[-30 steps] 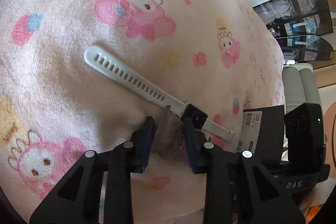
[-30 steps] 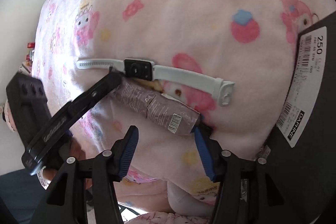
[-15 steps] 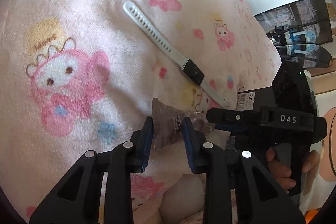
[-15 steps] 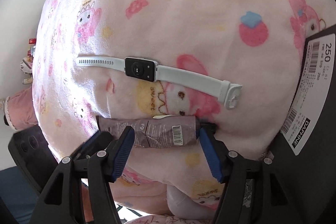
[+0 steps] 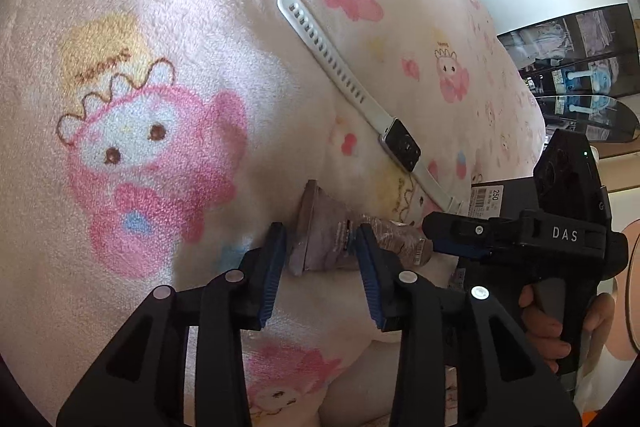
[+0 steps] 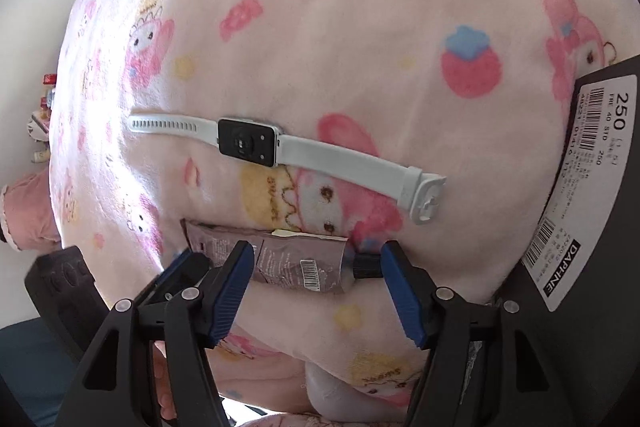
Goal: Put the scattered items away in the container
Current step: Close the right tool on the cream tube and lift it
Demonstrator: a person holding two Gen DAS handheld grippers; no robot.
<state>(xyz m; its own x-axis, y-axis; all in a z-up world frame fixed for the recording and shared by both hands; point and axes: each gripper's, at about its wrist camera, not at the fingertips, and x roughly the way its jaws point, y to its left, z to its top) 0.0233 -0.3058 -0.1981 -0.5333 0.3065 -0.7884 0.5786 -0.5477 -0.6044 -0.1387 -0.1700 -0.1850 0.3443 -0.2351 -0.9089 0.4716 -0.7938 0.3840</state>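
Fleece in pale pink, a plush blanket (image 5: 168, 7) printed with cartoon rabbits and strawberries, is covering the soft, humped surface and filling most of both views. Beyond it, in the left wrist view, a white wall and dark glass-fronted shelving (image 5: 576, 55) are showing at the upper right. A black cardboard box with a white barcode label (image 6: 588, 187) is sitting at the blanket's right edge. A white-strapped smartwatch with a black rectangular face (image 6: 248, 143) is lying flat on the blanket, face up, its strap stretched out straight.

Just below the watch, a crinkled grey-brown tube with a barcode and a black cap (image 6: 296, 261) is lying sideways in a fold of the blanket. The left gripper (image 5: 320, 247) is closing its blue pads on the flat crimped end of the tube and has hold of it. The right gripper (image 6: 316, 267) is standing wide open, its pads bracketing the tube's capped half, the right-hand pad just beside the cap, the other pad overlapping the tube's middle; contact cannot be told.
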